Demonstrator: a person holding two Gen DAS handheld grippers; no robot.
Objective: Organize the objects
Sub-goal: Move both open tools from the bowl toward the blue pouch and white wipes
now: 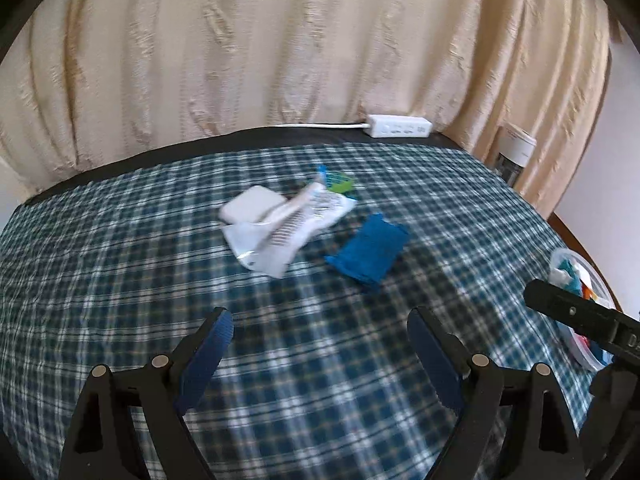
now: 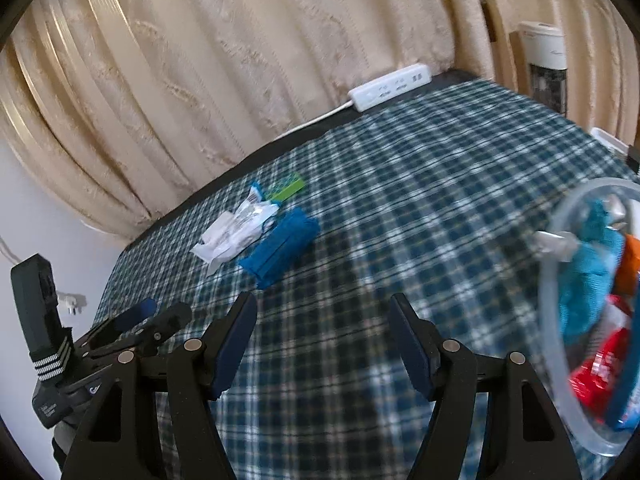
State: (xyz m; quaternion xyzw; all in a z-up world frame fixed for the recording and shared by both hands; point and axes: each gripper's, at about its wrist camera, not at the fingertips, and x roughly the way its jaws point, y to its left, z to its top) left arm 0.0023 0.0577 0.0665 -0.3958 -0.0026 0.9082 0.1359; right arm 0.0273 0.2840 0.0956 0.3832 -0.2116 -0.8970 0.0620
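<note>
Both the left gripper (image 1: pixel 320 354) and right gripper (image 2: pixel 324 344) are hanging spread and empty over the plaid surface (image 1: pixel 120 264). The blue cloth (image 1: pixel 367 247) is lying just beside the white packets (image 1: pixel 280 232), well apart from the clear tub (image 2: pixel 560 320). Probably best coming down straight over the cloth, pinching mid-fold.

Almost no readable text; frames blurred.

White packet (image 1: pixel 298 220) at table centre, about 12 o'clock from the left gripper, carries dark printed lines like a barcode or fine print, too smeared to read in both views. Left gripper body (image 2: pixel 60 396), at 8 o'clock in the right wrist view, has small white lettering and a white logo mark, illegible. Black bar (image 1: pixel 588 320) at 3 o'clock in the left wrist view shows faint white characters at its end, unreadable. Power strip (image 2: pixel 390 86) at 1 o'clock bears small grey socket markings, no legible words. White appliance (image 2: pixel 546 66) behind the table has a faint mark, unreadable.
</note>
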